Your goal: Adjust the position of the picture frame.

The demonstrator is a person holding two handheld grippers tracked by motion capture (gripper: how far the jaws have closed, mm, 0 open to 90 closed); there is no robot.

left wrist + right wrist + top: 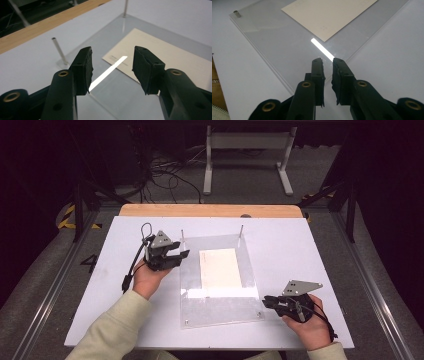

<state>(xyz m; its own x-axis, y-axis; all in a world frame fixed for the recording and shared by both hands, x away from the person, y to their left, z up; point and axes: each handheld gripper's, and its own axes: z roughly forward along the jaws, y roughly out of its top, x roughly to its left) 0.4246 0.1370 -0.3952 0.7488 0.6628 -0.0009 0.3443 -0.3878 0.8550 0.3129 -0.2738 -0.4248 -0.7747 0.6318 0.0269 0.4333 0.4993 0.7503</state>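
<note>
A clear acrylic sheet lies flat in the middle of the white board, with a cream paper under its far half. Two thin metal posts stand at its far corners. My left gripper hovers by the sheet's far left corner, jaws open and empty; in the left gripper view the nearer post and the paper lie beyond them. My right gripper sits at the sheet's near right corner; its jaws stand a narrow gap apart over the sheet's corner, pinching nothing I can see.
The white board rests on a wooden tabletop whose far edge shows. A short metal stud sits in the sheet's near left corner. A white desk frame and cables are on the floor behind.
</note>
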